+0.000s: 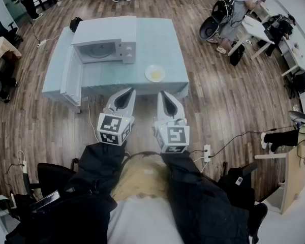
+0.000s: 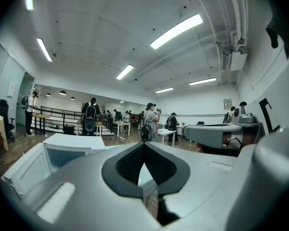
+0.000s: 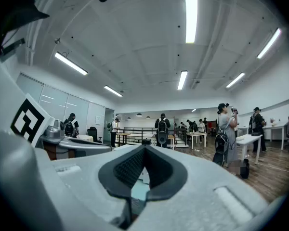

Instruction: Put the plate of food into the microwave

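A white plate of yellowish food [image 1: 155,73] sits near the front edge of the light blue table [image 1: 165,39]. To its left stands the white microwave [image 1: 104,44], its door [image 1: 71,76] swung open to the left. Both grippers hover side by side in front of the table, short of the plate. My left gripper [image 1: 130,91] is shut with nothing in it, and so is my right gripper [image 1: 163,93]. In the left gripper view the jaws [image 2: 144,146] meet, with the open microwave [image 2: 50,155] beyond at the left. In the right gripper view the gripper [image 3: 144,149] is closed on nothing.
Wooden floor surrounds the table. A power strip [image 1: 207,153] and cables lie on the floor at my right. A person with a backpack [image 1: 233,11] stands by white desks [image 1: 254,29] at the back right. Chairs [image 1: 0,85] stand at the left.
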A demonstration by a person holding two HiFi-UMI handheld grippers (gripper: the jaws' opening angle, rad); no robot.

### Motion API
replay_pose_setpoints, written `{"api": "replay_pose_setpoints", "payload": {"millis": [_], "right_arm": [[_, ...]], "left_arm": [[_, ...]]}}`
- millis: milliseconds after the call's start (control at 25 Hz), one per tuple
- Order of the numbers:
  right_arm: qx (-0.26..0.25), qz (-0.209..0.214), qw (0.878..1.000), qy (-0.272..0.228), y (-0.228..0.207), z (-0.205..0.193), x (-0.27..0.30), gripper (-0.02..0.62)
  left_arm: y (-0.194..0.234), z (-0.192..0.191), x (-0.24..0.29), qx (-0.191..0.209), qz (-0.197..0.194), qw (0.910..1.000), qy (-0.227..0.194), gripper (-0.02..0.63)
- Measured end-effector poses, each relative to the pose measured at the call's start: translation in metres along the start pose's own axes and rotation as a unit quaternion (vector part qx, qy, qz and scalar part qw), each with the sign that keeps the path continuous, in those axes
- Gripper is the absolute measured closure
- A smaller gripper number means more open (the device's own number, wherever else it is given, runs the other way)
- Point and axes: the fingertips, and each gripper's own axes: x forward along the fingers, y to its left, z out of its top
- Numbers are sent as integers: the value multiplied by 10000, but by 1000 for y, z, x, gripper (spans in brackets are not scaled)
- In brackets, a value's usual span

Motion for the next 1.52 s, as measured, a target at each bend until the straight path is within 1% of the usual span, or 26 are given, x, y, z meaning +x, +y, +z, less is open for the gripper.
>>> {"api": "replay_pose_setpoints", "payload": {"millis": [120, 280, 760, 1080, 1360, 1520], "right_arm": [[-18, 78, 10000, -17, 2, -8, 2, 600], [-27, 143, 9999, -77, 3, -5, 4, 600], [188, 141, 9997, 49, -9, -22, 0, 598], [368, 40, 9991, 191, -32, -41, -8, 597], [440, 167, 9985, 269, -42, -57, -16, 598], [421, 200, 9985, 291, -50, -66, -23, 598]], "left_arm": [[2, -2, 1, -4, 19, 10000, 10, 611], [2, -5, 3, -13, 39, 10000, 37, 611], [-5, -26, 11, -84, 102, 9996, 259, 609], [-23, -45, 23, -104, 126, 9987, 481, 609], [-38, -61, 31, -191, 222, 9982, 514, 609], [-47, -74, 37, -267, 243, 9975, 606, 609]]}}
